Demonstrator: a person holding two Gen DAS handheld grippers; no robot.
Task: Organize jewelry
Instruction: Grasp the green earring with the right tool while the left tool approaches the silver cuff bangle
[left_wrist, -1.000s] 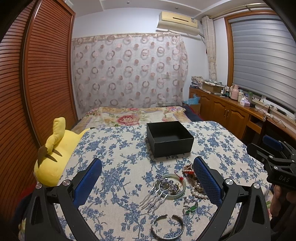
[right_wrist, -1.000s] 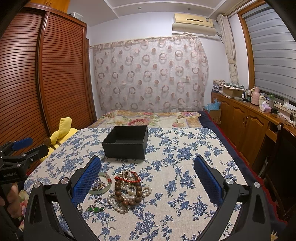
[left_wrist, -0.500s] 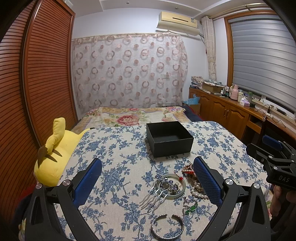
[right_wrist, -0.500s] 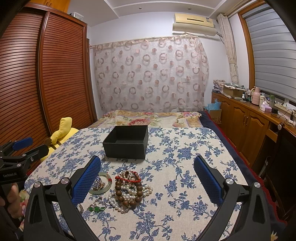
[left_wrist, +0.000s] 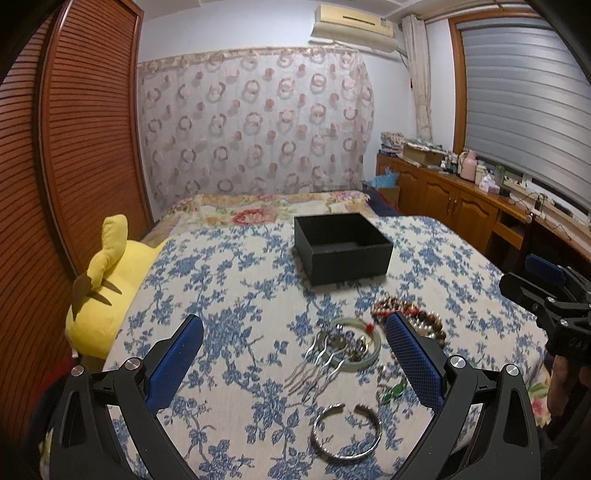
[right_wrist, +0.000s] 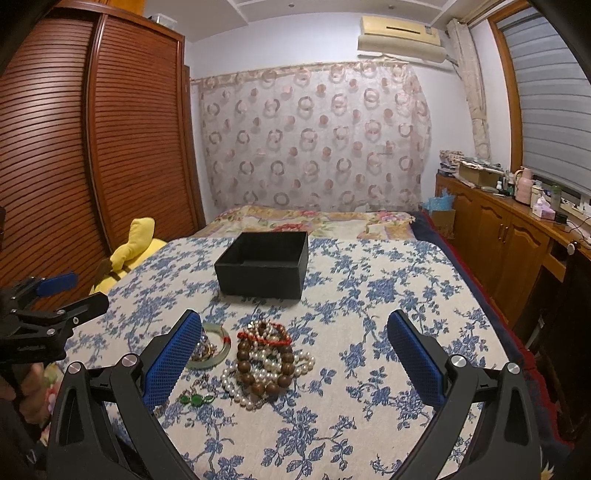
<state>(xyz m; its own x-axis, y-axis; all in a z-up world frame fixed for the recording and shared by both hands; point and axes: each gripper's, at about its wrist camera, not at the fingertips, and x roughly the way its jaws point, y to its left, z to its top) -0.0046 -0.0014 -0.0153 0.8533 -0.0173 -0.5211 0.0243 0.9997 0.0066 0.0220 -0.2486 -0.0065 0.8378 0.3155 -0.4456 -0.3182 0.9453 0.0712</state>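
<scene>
An open black box (left_wrist: 341, 245) (right_wrist: 264, 264) stands on the blue-flowered bedspread (left_wrist: 236, 295). Nearer lies a pile of jewelry: a silver cuff bracelet (left_wrist: 345, 432), a silver hair comb (left_wrist: 321, 360), a jade bangle (left_wrist: 356, 343) (right_wrist: 216, 350), a green pendant (left_wrist: 395, 391) (right_wrist: 195, 399), brown wooden beads with pearls (right_wrist: 267, 365) (left_wrist: 424, 319). My left gripper (left_wrist: 295, 350) is open above the comb and bangle. My right gripper (right_wrist: 295, 347) is open above the bead pile. Both are empty.
A yellow plush toy (left_wrist: 110, 291) lies at the bed's left edge by a louvred wardrobe (right_wrist: 92, 147). A wooden cabinet (right_wrist: 509, 251) with bottles runs along the right wall. The right gripper shows at the left view's right edge (left_wrist: 554, 295).
The left gripper has shifted slightly; the scene sits a little lower and closer in its view. The right view is nearly unchanged. The jewelry and box have not moved.
</scene>
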